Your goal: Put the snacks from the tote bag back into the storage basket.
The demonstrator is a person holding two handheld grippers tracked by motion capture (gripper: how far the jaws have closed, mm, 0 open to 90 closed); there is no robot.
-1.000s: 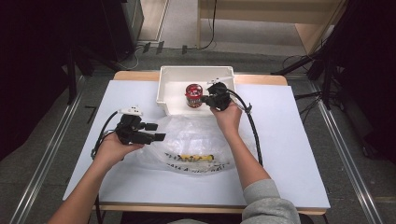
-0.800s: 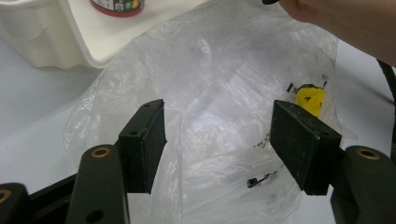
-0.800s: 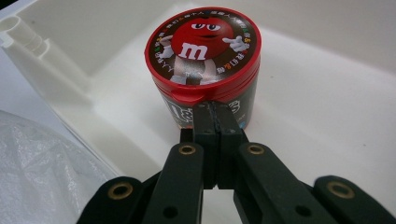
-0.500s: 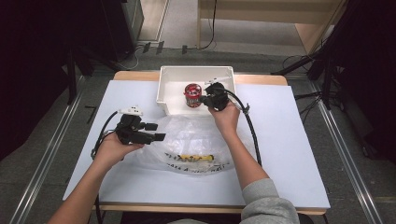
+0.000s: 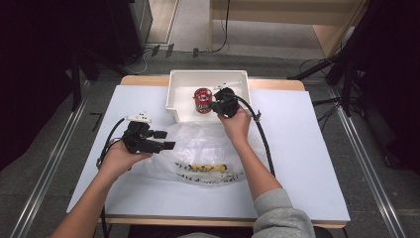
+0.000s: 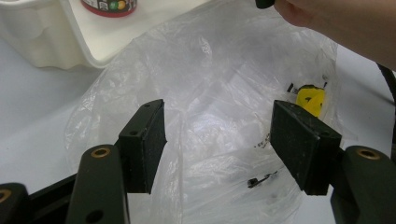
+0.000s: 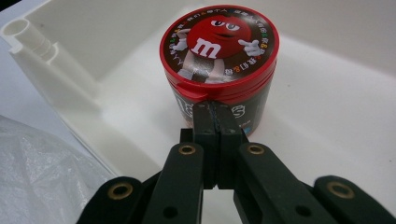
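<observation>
**Risk: candy tub toppled or pushed by closed jaws**

- White table (image 5: pixel 307 163): plastic bag (image 5: pixel 208 153) spread near centre, crumpled and slippery; likely to slide or collapse if dragged.
- White tray (image 5: pixel 174 94) at far centre: light, liable to shift under a sideways push.
- Red-lidded candy tub (image 7: pixel 219 60) upright inside tray, left of right gripper (image 7: pixel 215 119).
- Right gripper: jaws clenched together, empty, tips touching tub wall below lid. No grip possible until opened; further advance likely to tip tub.
- Left gripper (image 6: pixel 219 140): jaws spread wide over bag, grasping nothing; bag mouth unsecured.
</observation>
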